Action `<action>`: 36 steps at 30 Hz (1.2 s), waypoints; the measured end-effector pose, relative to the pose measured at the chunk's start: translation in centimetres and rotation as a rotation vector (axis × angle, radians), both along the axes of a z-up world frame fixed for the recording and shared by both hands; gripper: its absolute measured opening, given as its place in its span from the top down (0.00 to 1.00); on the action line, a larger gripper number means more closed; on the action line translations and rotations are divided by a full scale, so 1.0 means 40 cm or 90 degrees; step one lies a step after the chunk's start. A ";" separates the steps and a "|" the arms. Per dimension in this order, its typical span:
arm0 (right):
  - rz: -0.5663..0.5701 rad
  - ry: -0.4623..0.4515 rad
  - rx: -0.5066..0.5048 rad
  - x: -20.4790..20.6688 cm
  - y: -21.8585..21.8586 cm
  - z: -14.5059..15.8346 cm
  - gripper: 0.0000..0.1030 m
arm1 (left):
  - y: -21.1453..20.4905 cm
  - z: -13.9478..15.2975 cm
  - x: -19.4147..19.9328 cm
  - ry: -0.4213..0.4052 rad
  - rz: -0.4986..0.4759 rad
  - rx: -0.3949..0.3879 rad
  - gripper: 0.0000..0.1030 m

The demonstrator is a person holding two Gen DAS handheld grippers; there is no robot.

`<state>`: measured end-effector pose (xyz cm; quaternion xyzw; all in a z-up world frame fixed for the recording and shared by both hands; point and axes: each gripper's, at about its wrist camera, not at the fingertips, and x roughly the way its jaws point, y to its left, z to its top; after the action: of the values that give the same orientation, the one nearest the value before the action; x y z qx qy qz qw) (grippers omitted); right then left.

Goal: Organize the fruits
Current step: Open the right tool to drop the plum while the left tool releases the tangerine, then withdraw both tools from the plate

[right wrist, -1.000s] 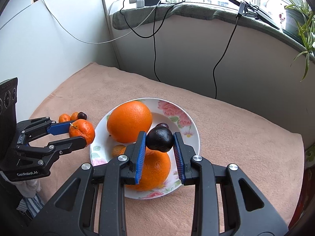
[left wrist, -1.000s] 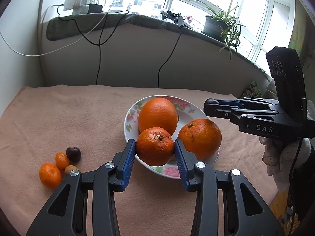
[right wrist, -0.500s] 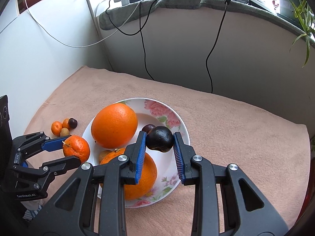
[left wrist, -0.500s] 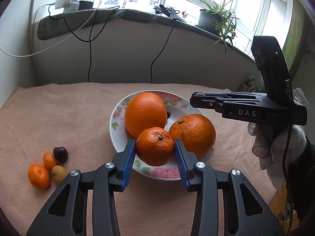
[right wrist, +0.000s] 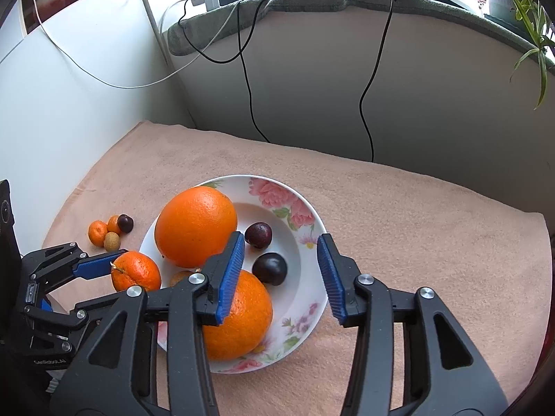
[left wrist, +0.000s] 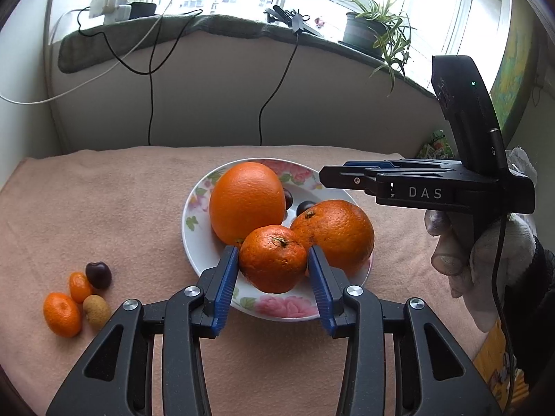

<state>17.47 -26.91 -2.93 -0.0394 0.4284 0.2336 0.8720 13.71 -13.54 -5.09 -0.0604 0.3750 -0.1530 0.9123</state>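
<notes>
A flowered white plate [left wrist: 277,306] [right wrist: 301,218] holds two large oranges [left wrist: 246,202] [right wrist: 196,225], one nearer [left wrist: 334,232] [right wrist: 239,315], and two dark plums [right wrist: 270,268] [right wrist: 258,234]. My left gripper [left wrist: 273,260] is shut on a mandarin [left wrist: 272,258] [right wrist: 136,274], held just above the plate's near-left rim. My right gripper [right wrist: 279,274] is open and empty above the plate, over the nearer plum. It shows side-on in the left wrist view [left wrist: 324,175].
On the pink cloth [left wrist: 104,208] left of the plate lies a cluster: small mandarin [left wrist: 61,313], kumquat [left wrist: 79,287], dark cherry [left wrist: 99,275], brown longan [left wrist: 96,309]. Cables hang down the back wall [left wrist: 208,97]. A potted plant [left wrist: 360,27] stands on the sill.
My right gripper opened and let the dark plum go onto the plate. My left gripper moved closer over the plate's rim with the mandarin in it.
</notes>
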 end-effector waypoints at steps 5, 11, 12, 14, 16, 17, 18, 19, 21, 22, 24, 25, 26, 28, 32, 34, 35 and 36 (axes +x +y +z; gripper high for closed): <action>0.001 -0.007 -0.005 -0.005 0.004 0.004 0.31 | 0.001 0.012 -0.005 -0.015 -0.001 -0.005 0.43; 0.003 -0.025 -0.009 -0.018 0.012 0.016 0.16 | -0.003 0.021 -0.009 -0.021 0.003 0.003 0.24; 0.004 -0.026 -0.008 -0.021 0.013 0.017 0.16 | -0.004 0.022 -0.010 -0.022 0.003 0.006 0.22; 0.004 -0.027 -0.009 -0.024 0.017 0.020 0.16 | -0.007 0.024 -0.010 -0.022 0.002 0.009 0.22; 0.007 -0.027 -0.010 -0.027 0.022 0.022 0.16 | -0.007 0.027 -0.011 -0.023 0.004 0.010 0.22; 0.007 -0.027 -0.010 -0.029 0.023 0.023 0.16 | -0.008 0.029 -0.010 -0.023 0.005 0.011 0.22; 0.006 -0.028 -0.010 -0.030 0.025 0.025 0.16 | -0.007 0.031 -0.011 -0.024 0.006 0.011 0.22; 0.005 -0.029 -0.010 -0.033 0.024 0.027 0.16 | -0.008 0.033 -0.012 -0.025 0.006 0.011 0.22; 0.002 -0.029 -0.007 -0.035 0.025 0.030 0.16 | -0.006 0.036 -0.016 -0.028 0.005 0.012 0.22; 0.000 -0.029 -0.006 -0.035 0.024 0.032 0.16 | -0.006 0.039 -0.019 -0.031 0.005 0.012 0.22; -0.003 -0.031 -0.005 -0.035 0.024 0.035 0.16 | -0.006 0.043 -0.025 -0.034 0.006 0.013 0.22; -0.006 -0.031 -0.005 -0.035 0.023 0.036 0.16 | -0.005 0.046 -0.027 -0.036 0.006 0.013 0.22; -0.007 -0.031 -0.003 -0.037 0.022 0.037 0.16 | -0.005 0.048 -0.029 -0.038 0.006 0.013 0.22; -0.007 -0.030 0.000 -0.042 0.021 0.039 0.16 | -0.004 0.052 -0.033 -0.042 0.006 0.012 0.22; -0.010 -0.032 0.004 -0.048 0.022 0.046 0.16 | -0.004 0.060 -0.047 -0.049 0.006 0.011 0.22; -0.010 -0.032 0.012 -0.053 0.022 0.050 0.16 | -0.002 0.064 -0.053 -0.052 0.008 0.011 0.22; -0.010 -0.032 0.013 -0.055 0.024 0.053 0.16 | 0.000 0.066 -0.055 -0.054 0.008 0.011 0.22; -0.010 -0.034 0.012 -0.058 0.026 0.056 0.16 | 0.002 0.067 -0.058 -0.055 0.009 0.011 0.22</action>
<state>15.16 -25.87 -0.70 -0.0341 0.4029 0.2293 0.8854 11.38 -13.47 -2.40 -0.0483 0.3361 -0.1459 0.9292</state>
